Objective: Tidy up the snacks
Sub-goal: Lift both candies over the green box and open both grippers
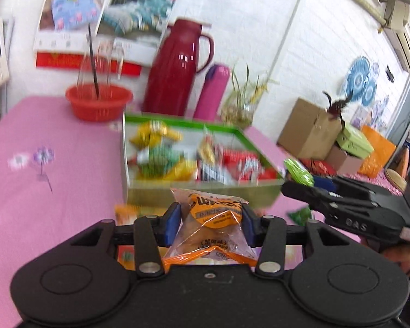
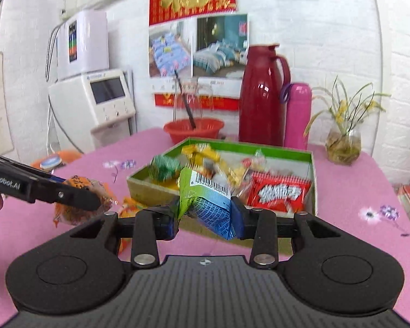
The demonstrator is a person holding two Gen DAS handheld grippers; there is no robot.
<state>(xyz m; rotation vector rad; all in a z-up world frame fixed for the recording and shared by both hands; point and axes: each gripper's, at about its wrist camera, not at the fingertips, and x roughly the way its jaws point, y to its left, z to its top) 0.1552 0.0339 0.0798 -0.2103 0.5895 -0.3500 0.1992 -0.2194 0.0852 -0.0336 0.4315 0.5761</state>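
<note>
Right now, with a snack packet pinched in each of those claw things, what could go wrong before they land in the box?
The left gripper pinches the orange packet by its thin clear wrapper, which might slip or tear. The right gripper holds the green-and-blue packet near one crumpled end, so it could swing loose. The green box already looks crowded, so a new packet may perch on the pile and slide off. With both grippers close together, they could bump at the box.

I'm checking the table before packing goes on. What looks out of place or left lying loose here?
An orange packet lies loose on the pink cloth, outside the green box that holds the other snacks. The snacks inside sit in a jumbled heap. Otherwise nothing looks spilled or damaged.
</note>
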